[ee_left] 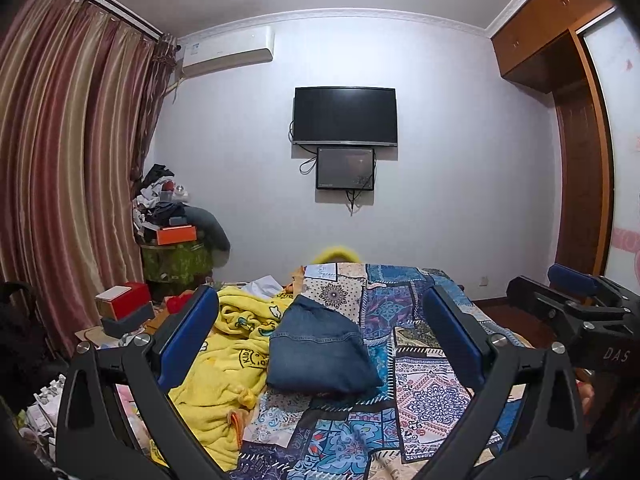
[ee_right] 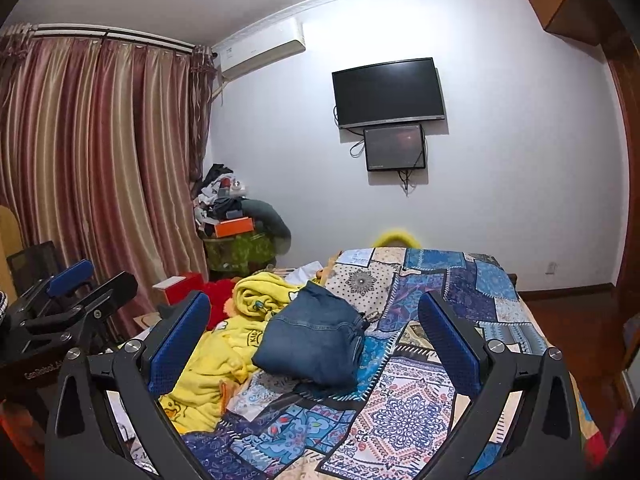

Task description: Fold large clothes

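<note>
Folded blue jeans (ee_left: 320, 348) (ee_right: 316, 340) lie in a compact bundle on the patchwork bedspread (ee_left: 420, 388) (ee_right: 416, 408). A crumpled yellow fleece garment (ee_left: 224, 364) (ee_right: 216, 356) lies heaped against their left side. My left gripper (ee_left: 320, 294) hovers above the bed's near part, open and holding nothing, with the jeans framed between its blue pads. My right gripper (ee_right: 314, 300) hangs open the same way, also holding nothing. Each gripper shows in the other's view: the right gripper (ee_left: 552, 284) at the right edge, the left gripper (ee_right: 94, 280) at the left edge.
Red boxes (ee_left: 124, 300) (ee_right: 180, 286) and loose clutter lie along the bed's left side, near striped curtains (ee_left: 68, 160). A piled-up green stand (ee_left: 176, 256) fills the corner. A TV (ee_left: 346, 116) hangs on the far wall. A wooden wardrobe (ee_left: 580, 184) stands right, with dark floor beside the bed.
</note>
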The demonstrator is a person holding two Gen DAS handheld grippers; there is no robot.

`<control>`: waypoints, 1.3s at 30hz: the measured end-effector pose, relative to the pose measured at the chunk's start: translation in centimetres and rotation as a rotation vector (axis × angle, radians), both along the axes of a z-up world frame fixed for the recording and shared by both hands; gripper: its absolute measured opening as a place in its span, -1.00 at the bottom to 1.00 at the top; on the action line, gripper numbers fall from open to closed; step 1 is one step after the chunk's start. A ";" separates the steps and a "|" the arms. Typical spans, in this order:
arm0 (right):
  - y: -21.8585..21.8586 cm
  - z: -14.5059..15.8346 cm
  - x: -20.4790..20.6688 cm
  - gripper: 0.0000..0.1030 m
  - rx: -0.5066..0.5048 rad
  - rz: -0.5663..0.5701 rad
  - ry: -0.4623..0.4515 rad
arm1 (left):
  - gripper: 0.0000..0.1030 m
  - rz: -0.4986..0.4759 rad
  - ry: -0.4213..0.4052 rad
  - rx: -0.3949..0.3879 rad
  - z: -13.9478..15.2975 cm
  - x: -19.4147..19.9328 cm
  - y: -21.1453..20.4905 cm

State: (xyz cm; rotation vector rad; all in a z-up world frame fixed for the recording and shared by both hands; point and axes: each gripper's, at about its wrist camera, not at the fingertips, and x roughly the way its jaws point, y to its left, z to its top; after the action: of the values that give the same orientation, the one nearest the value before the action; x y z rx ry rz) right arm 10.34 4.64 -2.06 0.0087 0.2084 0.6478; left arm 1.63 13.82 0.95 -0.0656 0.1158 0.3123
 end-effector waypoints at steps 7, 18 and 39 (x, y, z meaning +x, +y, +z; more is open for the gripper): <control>-0.1 0.1 -0.1 1.00 0.002 -0.005 -0.001 | 0.99 -0.002 0.008 -0.013 -0.1 0.2 0.1; -0.2 0.2 0.0 1.00 0.011 -0.016 0.001 | 0.99 -0.032 0.027 -0.015 -0.3 0.8 0.2; -0.2 -0.1 0.4 1.00 0.024 -0.030 0.014 | 0.99 -0.072 0.060 -0.054 -1.0 1.6 0.5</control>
State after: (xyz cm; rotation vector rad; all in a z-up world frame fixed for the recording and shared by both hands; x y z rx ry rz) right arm 10.75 4.46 -2.12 0.0388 0.2134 0.6202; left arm 3.21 14.34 -0.09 -0.1058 0.1861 0.2388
